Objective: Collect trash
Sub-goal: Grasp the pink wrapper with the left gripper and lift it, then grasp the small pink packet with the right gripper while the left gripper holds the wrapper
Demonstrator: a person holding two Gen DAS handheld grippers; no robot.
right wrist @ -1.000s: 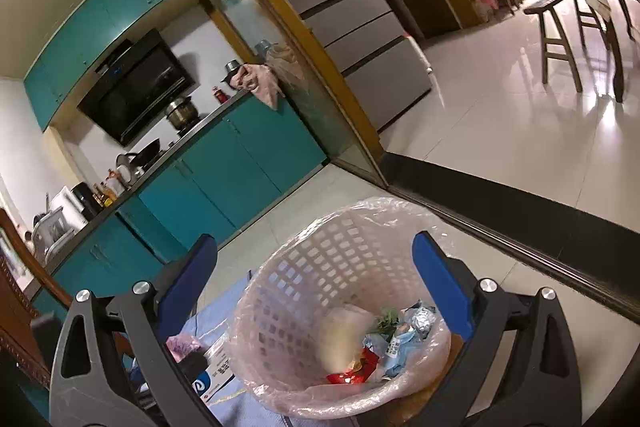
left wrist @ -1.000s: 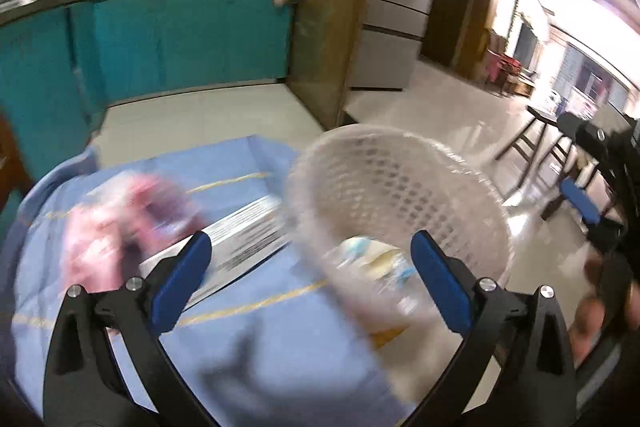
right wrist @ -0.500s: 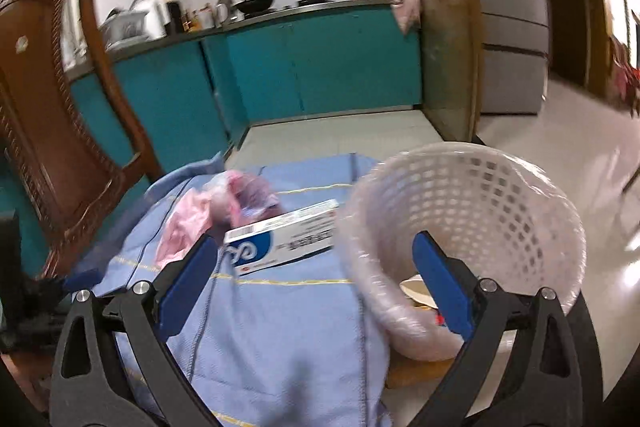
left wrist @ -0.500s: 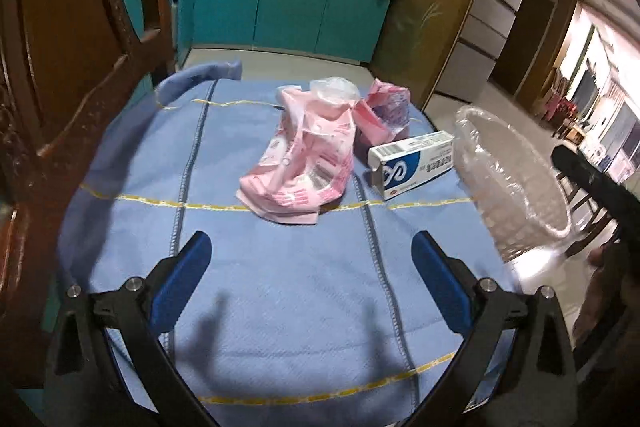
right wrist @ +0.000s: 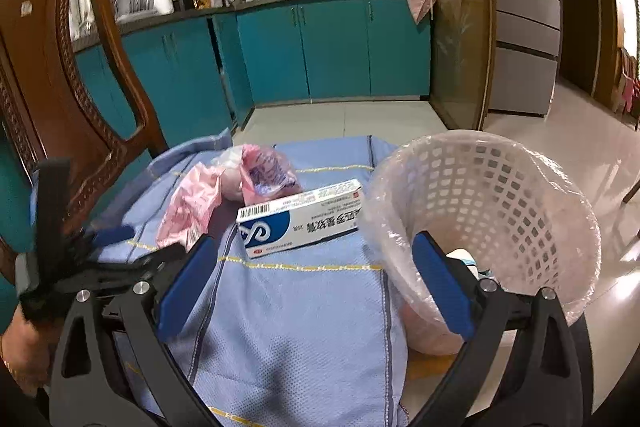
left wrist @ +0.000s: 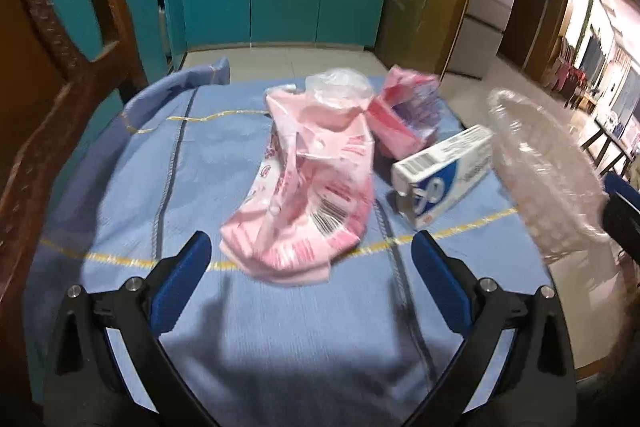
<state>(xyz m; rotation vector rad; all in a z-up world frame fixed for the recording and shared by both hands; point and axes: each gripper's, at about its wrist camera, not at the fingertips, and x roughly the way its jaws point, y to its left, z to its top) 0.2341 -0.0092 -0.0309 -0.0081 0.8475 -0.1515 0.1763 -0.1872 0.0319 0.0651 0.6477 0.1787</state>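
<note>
Both tools, left (left wrist: 310,265) and right (right wrist: 312,267), we hold wide and empty: left lined up on the pink wrapper (left wrist: 308,195), right beside the lined basket (right wrist: 500,211) awaiting it.

Black claw (left wrist: 310,259) frames, blue pads (left wrist: 182,285), silver screws, bare skin.

Teal kitchen cabinets (right wrist: 332,47), carved wooden chair (right wrist: 60,75)
</note>
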